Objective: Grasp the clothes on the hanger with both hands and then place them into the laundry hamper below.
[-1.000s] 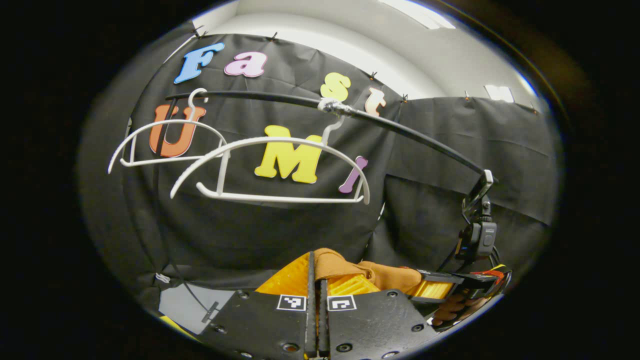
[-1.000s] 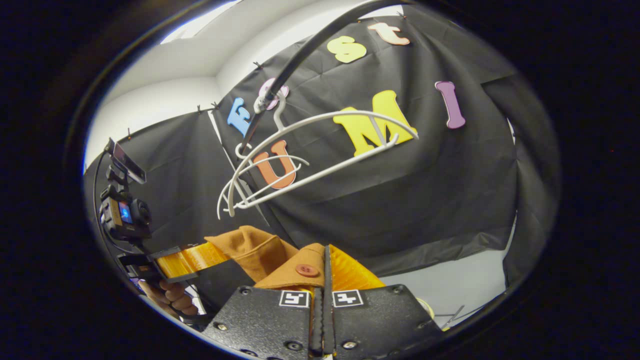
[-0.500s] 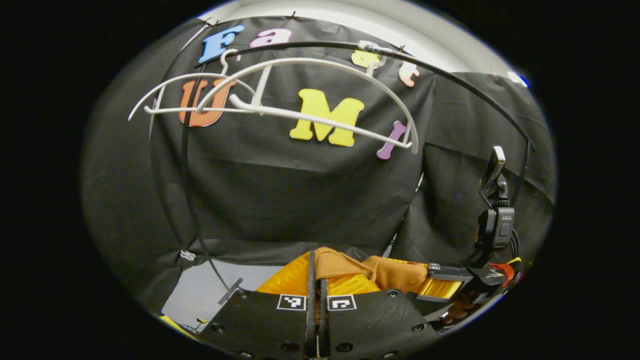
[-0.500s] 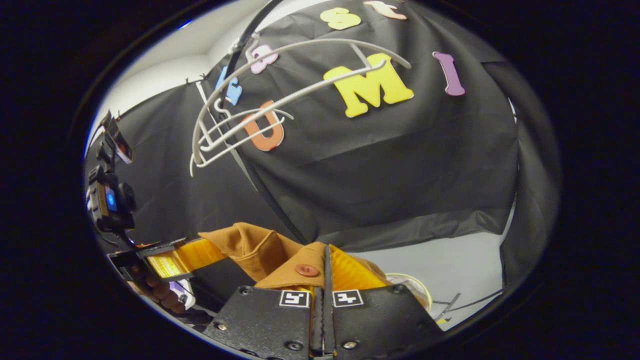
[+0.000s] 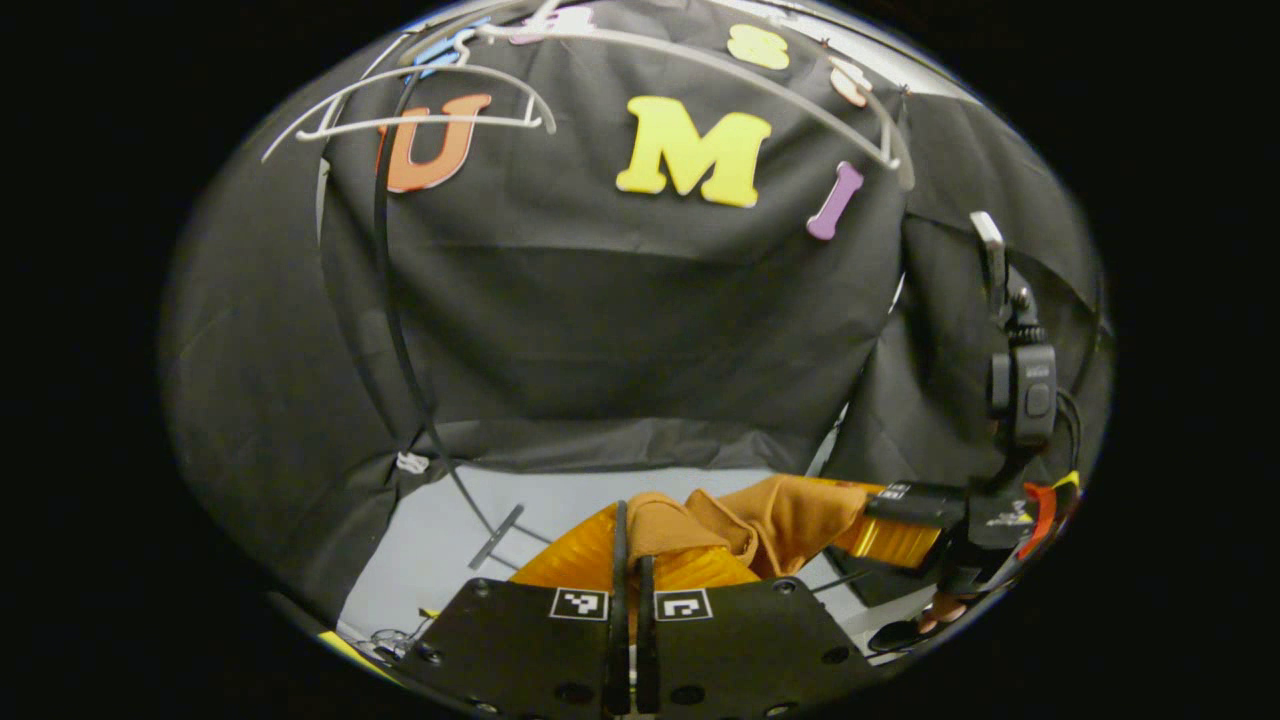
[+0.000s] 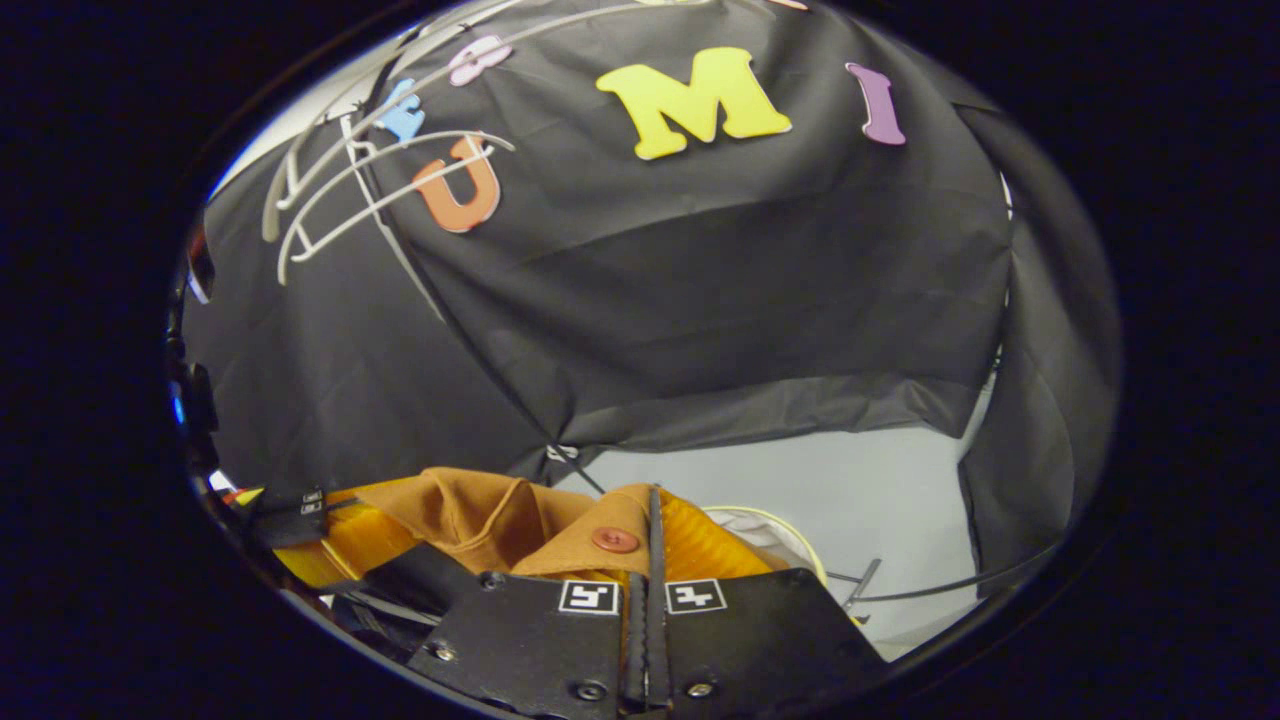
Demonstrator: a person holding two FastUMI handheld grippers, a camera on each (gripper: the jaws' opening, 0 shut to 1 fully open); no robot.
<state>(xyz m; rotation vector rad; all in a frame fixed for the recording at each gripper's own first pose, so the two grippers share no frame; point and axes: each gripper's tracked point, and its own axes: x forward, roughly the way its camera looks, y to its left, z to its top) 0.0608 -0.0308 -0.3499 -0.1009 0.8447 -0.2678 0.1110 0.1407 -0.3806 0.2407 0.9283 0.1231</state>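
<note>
Two grippers each pinch the same brown garment (image 5: 790, 515); in the left gripper view, the left gripper (image 5: 628, 560) has its fingers pressed together on a fold of the cloth, which bunches up just beyond the tips; in the right gripper view, the right gripper (image 6: 652, 545) is likewise clamped on the cloth beside a round button (image 6: 614, 540). The right gripper also appears at the right of the left gripper view, with the garment stretched between the two tools; its jaw state cannot be read from that angle.

Position of the work: the garment is off the hangers; two white hangers (image 5: 420, 105) hang bare from the black rail high at the top of the left gripper view, well apart from the cloth; the same hangers (image 6: 360, 185) sit at the upper left of the right gripper view. The grey floor (image 6: 800, 480) lies below and beyond the garment. A pale rounded rim (image 6: 775, 525) shows just beside the right gripper's fingers; it is probably the laundry hamper, but too little is visible to be certain.

Step in hand: removal is judged complete; the transfer downward to the hamper is under way.

Next move: lower both grippers together over the hamper opening, keeping the cloth gathered so that no part drapes outside the rim; spread both jaws only once the bulk of the garment is inside.
</note>
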